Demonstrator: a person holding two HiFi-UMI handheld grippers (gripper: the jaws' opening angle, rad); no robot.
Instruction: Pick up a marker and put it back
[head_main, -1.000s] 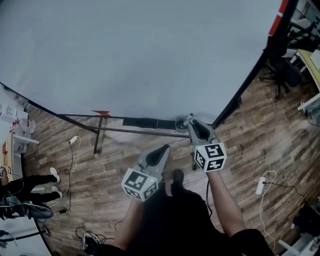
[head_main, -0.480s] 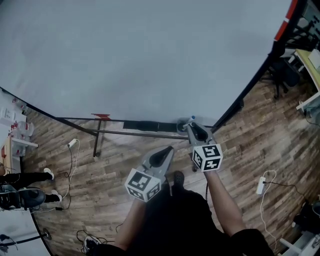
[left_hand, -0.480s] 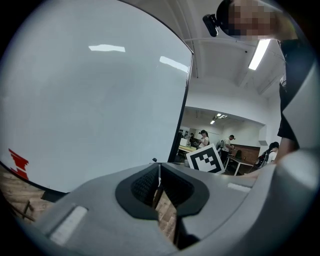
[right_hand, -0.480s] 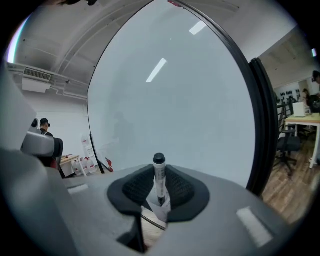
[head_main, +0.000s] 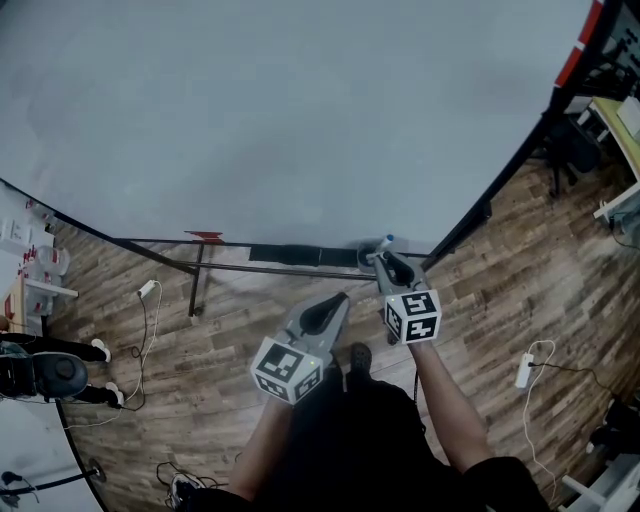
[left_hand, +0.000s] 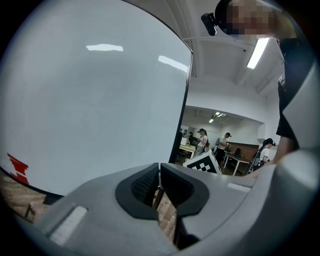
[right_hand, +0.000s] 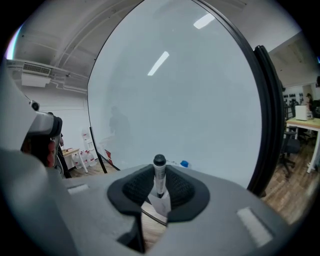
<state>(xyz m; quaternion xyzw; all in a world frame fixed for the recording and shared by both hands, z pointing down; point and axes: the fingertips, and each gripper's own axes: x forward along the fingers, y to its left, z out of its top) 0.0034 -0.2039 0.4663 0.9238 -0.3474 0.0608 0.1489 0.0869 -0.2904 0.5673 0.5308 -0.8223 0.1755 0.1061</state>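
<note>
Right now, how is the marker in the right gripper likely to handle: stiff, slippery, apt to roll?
The marker stands straight between the right gripper's pads: probably stiff. Its slim round barrel looks light and would likely roll if laid flat.

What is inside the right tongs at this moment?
A marker stands upright, clamped in the right tongs; its dark cap sticks out above them. Its lower barrel is covered by the pads and the tongs' body.

Right gripper (head_main: 380, 260) perhaps slightly lower
</note>
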